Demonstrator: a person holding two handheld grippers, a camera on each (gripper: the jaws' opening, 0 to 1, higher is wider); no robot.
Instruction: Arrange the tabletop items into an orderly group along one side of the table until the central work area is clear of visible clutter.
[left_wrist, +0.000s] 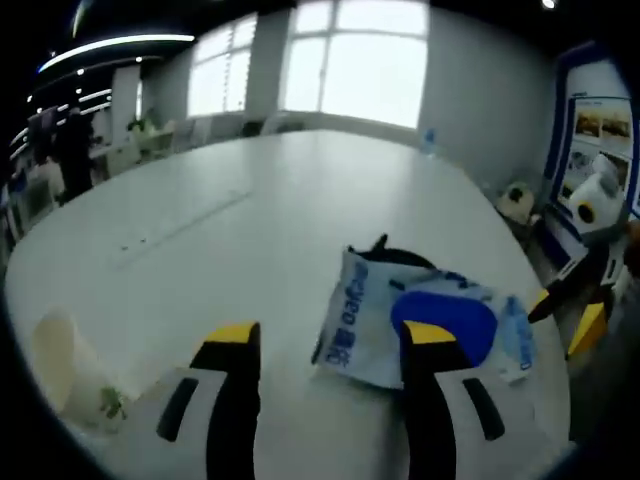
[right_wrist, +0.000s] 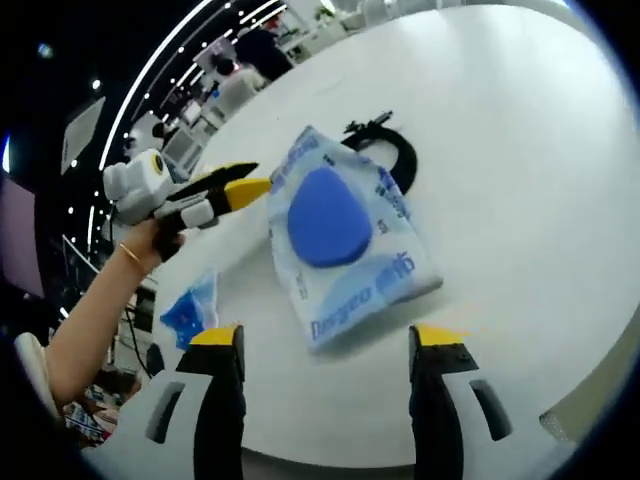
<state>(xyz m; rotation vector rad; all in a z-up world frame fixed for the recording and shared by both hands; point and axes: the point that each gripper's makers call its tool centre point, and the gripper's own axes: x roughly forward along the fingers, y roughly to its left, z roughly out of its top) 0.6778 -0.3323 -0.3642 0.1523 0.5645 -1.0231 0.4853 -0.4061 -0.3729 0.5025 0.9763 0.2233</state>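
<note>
Here is the big white surface (left_wrist: 250, 200), and on it lies a flat blue-and-white packet (left_wrist: 425, 325), the one with the large blue patch on its face. In the left gripper view it sits right at the tips of the left gripper (left_wrist: 330, 335), whose yellow-tipped fingers (left_wrist: 232, 335) stand apart with nothing between them; the right-hand finger overlaps the packet's near edge, though whether it touches is hard to tell. The packet's long axis runs crosswise to those fingers, one short end toward the window side and left, the other toward the surface's right edge.

Over to the right gripper view: the same packet (right_wrist: 345, 235) lies just ahead of the right gripper (right_wrist: 325, 335), fingers open and empty too. Here its long side runs away from the camera, slightly slanted, printed lettering along the near edge. A black curved thing (right_wrist: 395, 150) pokes out from behind its far end, touching or tucked under it. The left gripper (right_wrist: 245, 185) comes in from the left, held in a hand (right_wrist: 150, 240), its yellow tip at the packet's edge. A smaller blue packet (right_wrist: 190, 310) lies near the surface's edge. In the left gripper view, a pale cup-like thing (left_wrist: 60, 365) rests at the near left.
</note>
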